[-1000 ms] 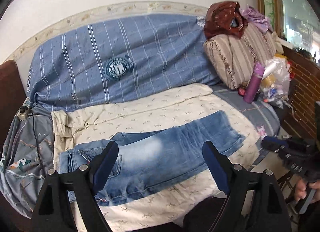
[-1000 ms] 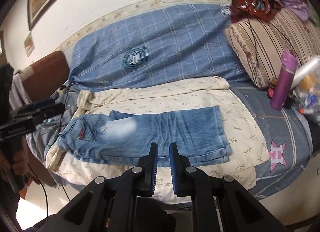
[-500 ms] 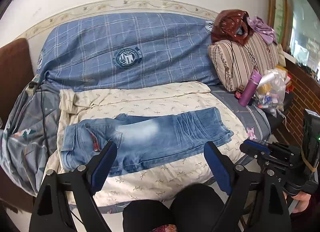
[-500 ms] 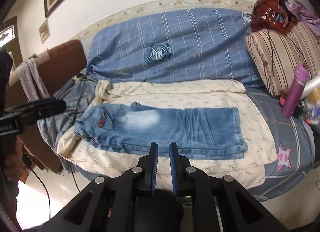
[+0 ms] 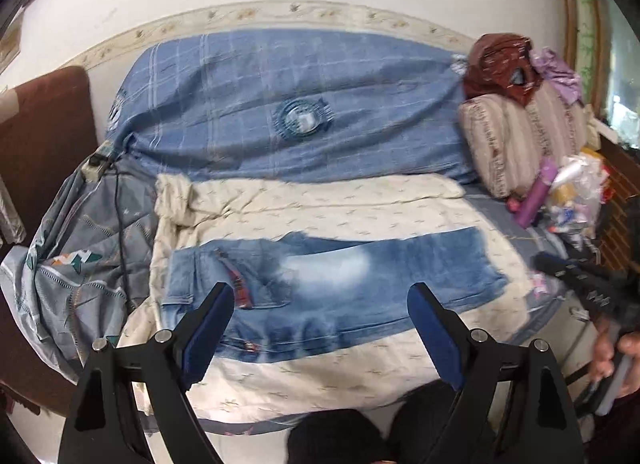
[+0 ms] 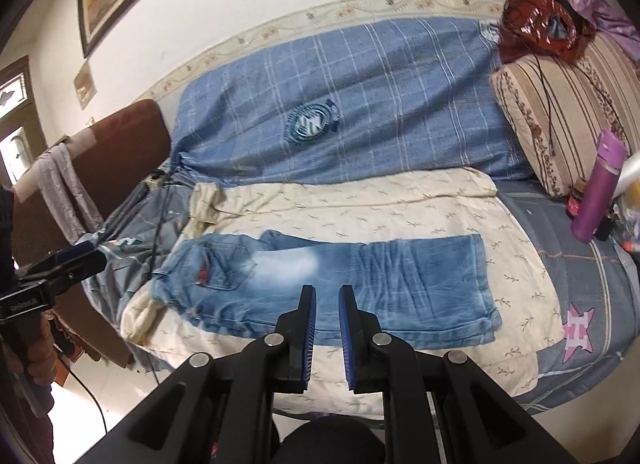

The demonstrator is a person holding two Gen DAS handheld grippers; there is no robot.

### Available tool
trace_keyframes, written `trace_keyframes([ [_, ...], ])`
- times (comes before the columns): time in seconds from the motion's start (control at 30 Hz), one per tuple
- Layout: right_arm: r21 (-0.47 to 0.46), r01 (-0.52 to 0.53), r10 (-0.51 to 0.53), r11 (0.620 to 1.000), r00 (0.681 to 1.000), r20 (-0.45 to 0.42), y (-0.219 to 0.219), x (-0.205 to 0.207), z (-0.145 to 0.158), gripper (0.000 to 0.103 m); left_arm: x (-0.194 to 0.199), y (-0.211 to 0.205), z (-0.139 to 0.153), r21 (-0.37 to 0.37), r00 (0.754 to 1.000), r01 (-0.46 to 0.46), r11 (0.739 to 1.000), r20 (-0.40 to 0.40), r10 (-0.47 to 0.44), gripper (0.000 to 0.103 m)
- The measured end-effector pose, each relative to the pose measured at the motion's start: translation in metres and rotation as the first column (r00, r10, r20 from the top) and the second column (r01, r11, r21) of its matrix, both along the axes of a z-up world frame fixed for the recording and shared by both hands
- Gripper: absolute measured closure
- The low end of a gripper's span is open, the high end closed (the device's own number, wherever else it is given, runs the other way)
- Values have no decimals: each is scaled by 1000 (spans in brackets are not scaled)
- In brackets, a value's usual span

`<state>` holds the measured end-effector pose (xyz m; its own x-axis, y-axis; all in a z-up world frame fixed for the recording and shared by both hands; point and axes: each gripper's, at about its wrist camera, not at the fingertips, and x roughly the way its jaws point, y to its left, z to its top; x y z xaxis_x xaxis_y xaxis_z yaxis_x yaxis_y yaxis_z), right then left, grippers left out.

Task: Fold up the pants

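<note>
Blue jeans (image 5: 332,280) lie flat on a cream sheet (image 5: 320,203) on the bed, folded lengthwise, waist to the left and hems to the right; they also show in the right wrist view (image 6: 328,284). My left gripper (image 5: 320,300) is wide open and empty, held above the near edge of the jeans. My right gripper (image 6: 327,296) has its jaws nearly closed with a narrow gap, holding nothing, above the jeans' near edge. Each gripper shows at the edge of the other's view: the right (image 5: 576,284), the left (image 6: 60,264).
A blue checked blanket (image 6: 360,103) covers the back. A striped pillow (image 6: 560,111) with a red bag (image 6: 540,27) stands at the right, with a purple bottle (image 6: 596,187) and a plastic bag of items (image 5: 576,191). A grey quilt (image 5: 80,264) and brown headboard (image 5: 44,135) lie left.
Both grippers have pulled back and shifted, so the jeans sit more centred and farther away. The jeans have not moved. The jaws have kept the same opening.
</note>
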<state>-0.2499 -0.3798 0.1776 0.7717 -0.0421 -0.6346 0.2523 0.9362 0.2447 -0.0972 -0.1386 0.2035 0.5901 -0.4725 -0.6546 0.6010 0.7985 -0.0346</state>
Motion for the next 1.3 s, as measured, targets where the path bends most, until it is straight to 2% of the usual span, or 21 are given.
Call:
trace_keyframes([
  [0.13, 41, 35, -33, 999, 998, -51, -24, 17, -24, 89, 44, 9, -34, 43, 994, -91, 995, -61, 93, 14],
  [0.27, 96, 51, -39, 994, 992, -122, -40, 44, -58, 89, 87, 29, -75, 82, 968, -188, 979, -154, 198, 14],
  [0.43, 141, 59, -32, 988, 982, -188, -45, 86, -100, 89, 119, 35, -110, 138, 950, -221, 965, -192, 245, 14],
  [0.57, 162, 60, -21, 985, 973, -230, -44, 115, -128, 89, 137, 28, -121, 158, 949, -220, 963, -195, 249, 14],
  [0.67, 162, 48, -6, 986, 968, -251, -42, 134, -142, 89, 142, 17, -127, 180, 957, -207, 962, -165, 237, 14],
  [0.77, 151, 48, -4, 987, 960, -279, -41, 146, -154, 89, 146, 9, -139, 207, 961, -182, 961, -170, 218, 14],
  [1.03, 153, 59, 0, 987, 935, -356, -44, 143, -184, 89, 137, 5, -177, 315, 958, -169, 934, -169, 231, 14],
  [1.3, 183, 45, 27, 982, 928, -373, -45, 136, -192, 89, 128, 14, -189, 308, 949, -164, 937, -209, 235, 14],
])
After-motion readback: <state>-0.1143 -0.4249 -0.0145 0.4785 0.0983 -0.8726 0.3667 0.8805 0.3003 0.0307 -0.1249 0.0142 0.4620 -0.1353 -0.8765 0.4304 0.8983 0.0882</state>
